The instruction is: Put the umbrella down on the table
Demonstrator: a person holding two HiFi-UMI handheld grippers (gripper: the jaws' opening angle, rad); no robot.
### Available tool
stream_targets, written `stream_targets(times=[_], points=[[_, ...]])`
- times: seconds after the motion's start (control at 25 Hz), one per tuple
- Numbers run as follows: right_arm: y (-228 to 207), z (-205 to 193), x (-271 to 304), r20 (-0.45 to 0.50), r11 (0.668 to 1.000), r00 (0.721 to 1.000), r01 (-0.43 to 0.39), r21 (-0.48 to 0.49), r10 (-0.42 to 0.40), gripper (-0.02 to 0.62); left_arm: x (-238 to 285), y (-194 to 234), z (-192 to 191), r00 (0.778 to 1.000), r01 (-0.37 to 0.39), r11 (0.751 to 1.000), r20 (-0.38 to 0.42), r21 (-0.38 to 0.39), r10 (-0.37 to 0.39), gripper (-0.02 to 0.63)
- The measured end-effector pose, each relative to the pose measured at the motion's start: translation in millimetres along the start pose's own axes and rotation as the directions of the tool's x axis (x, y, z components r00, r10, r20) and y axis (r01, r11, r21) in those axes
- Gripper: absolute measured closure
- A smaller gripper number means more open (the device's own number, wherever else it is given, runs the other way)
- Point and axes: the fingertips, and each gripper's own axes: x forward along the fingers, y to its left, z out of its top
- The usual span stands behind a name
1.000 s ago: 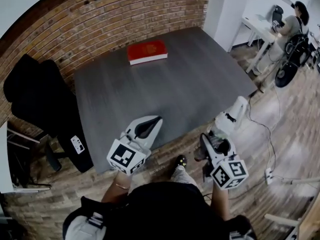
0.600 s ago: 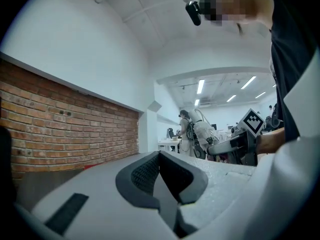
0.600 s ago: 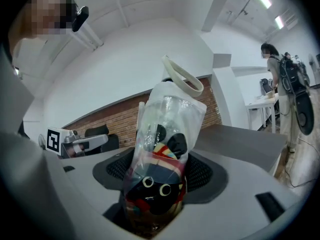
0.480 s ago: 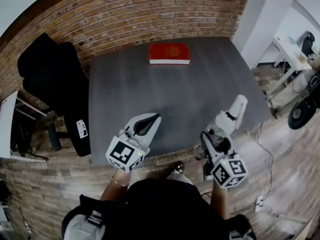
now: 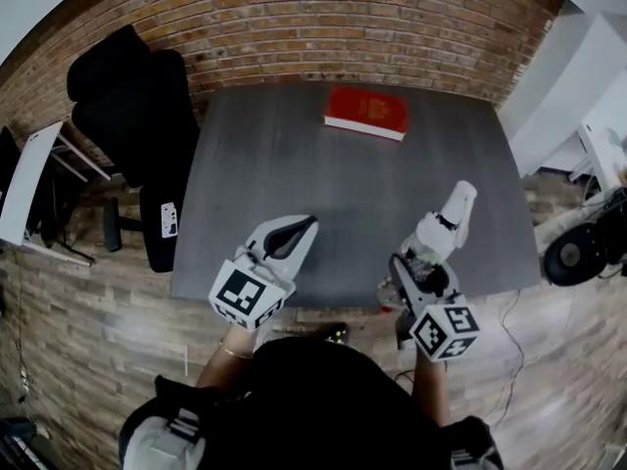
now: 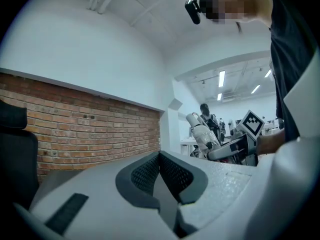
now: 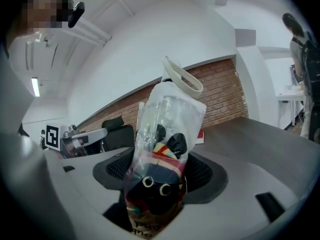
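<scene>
Umbrella (image 5: 449,221) over table (image 5: 274,164), lower right
Right gripper (image 5: 429,258) pinches it — left gripper (image 5: 292,241) pressed together, empty.

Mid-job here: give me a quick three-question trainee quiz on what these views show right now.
1. True or false: the umbrella already lies on the table.
2. Which gripper holds the umbrella? A) the left B) the right C) neither
3. Fill in: the red ____ lies at the table's far side, near the brick wall.

Key
1. False: it is held up, off the table.
2. B: the right gripper is shut on it; the left gripper is shut with nothing in it.
3. book
</scene>
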Motion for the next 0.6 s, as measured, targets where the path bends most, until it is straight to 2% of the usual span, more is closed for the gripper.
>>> stream_targets(times=[0.16,0.32,0.44,0.6], points=[[-6,-5,14,-0.025,0.999,0.999,-0.046,-0.003,0.046,0.299,1,3,0,0.999,-0.043,0.999,0.018,0.018,0.042,0.604],[-13,-13,29,-0.061,0.997,0.996,-0.071,-0.008,0.07,0.299,0,8,-9,0.996,-0.084,0.996,-0.028,-0.015,0.084,0.604],[-12,-19,43,-0.084,0.996,0.993,-0.085,0.002,0.084,0.299,0,18,-13,0.995,-0.097,0.995,-0.029,-0.008,0.097,0.604],[-14,-27,61,-0.113,0.996,0.99,-0.085,-0.006,0.084,0.299,2,32,-26,0.992,-0.11,0.993,-0.064,-0.041,0.108,0.604]])
